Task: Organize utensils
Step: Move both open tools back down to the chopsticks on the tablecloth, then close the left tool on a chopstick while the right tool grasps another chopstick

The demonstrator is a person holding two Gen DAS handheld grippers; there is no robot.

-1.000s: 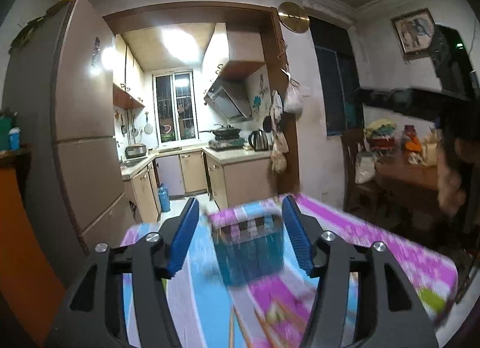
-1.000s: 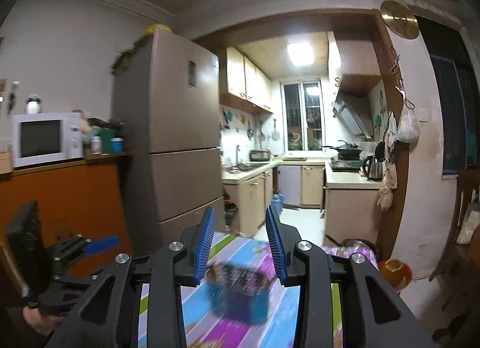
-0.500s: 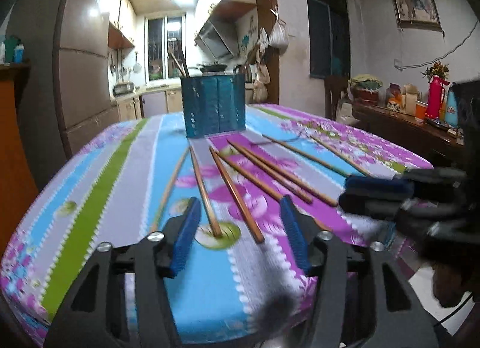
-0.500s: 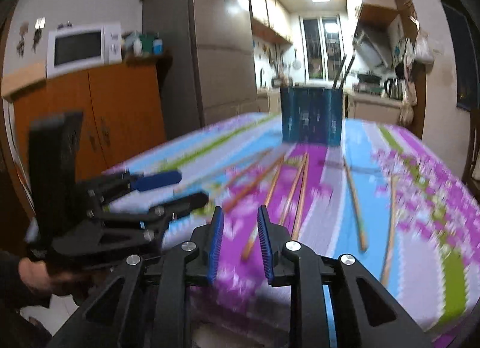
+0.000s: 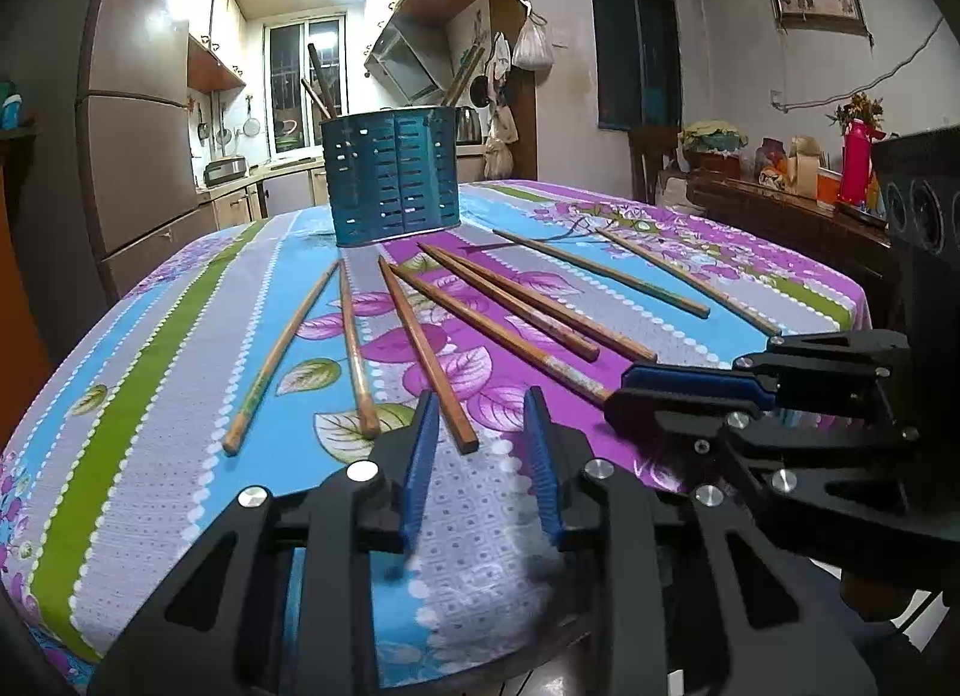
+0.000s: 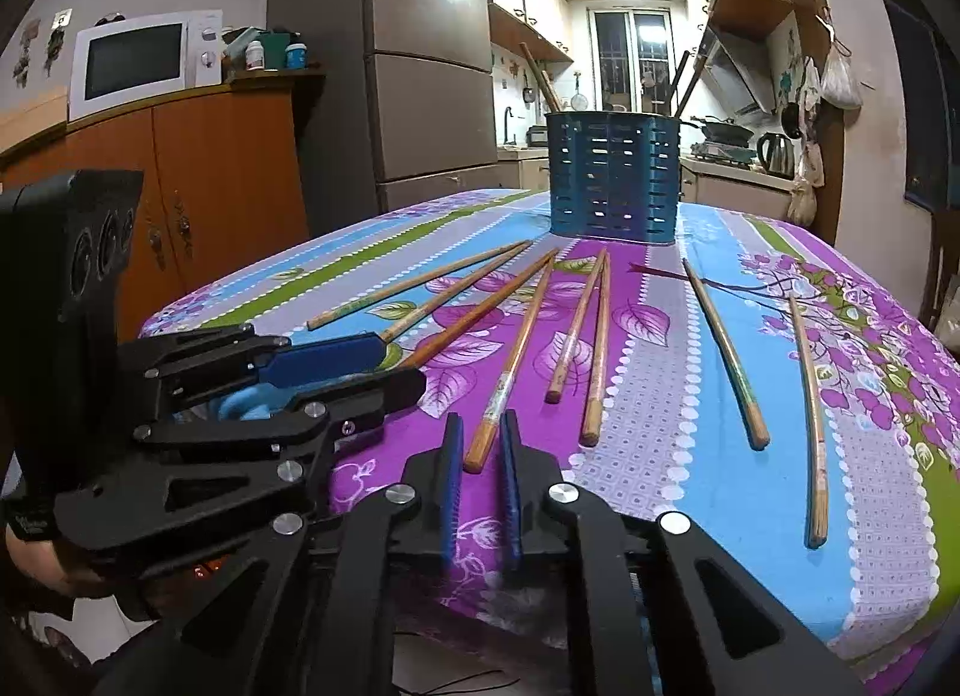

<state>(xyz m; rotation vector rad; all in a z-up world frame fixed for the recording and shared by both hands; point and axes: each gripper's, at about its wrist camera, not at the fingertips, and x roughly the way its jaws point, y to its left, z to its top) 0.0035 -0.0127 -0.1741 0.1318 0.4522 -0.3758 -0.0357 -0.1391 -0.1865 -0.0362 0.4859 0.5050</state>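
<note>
Several wooden chopsticks (image 5: 420, 336) lie spread on the flowered tablecloth (image 5: 150, 396); they also show in the right wrist view (image 6: 591, 348). A blue slotted utensil holder (image 5: 393, 186) stands at the table's far end with a few sticks in it, also seen in the right wrist view (image 6: 612, 180). My left gripper (image 5: 477, 414) is open and empty, low at the near edge, just short of one chopstick's end. My right gripper (image 6: 480, 426) is open a narrow gap, empty, with a chopstick's near end (image 6: 477, 456) just in front of it.
Each gripper shows in the other's view: the right one (image 5: 690, 390) beside the left, the left one (image 6: 336, 360) beside the right. A fridge (image 6: 432, 66), an orange cabinet (image 6: 198, 180) with a microwave (image 6: 141, 60), and a side table (image 5: 780, 204) surround the table.
Both grippers came down from high above the table to its near edge. The view swung from the kitchen to the chopsticks. The right gripper's gap has narrowed.
</note>
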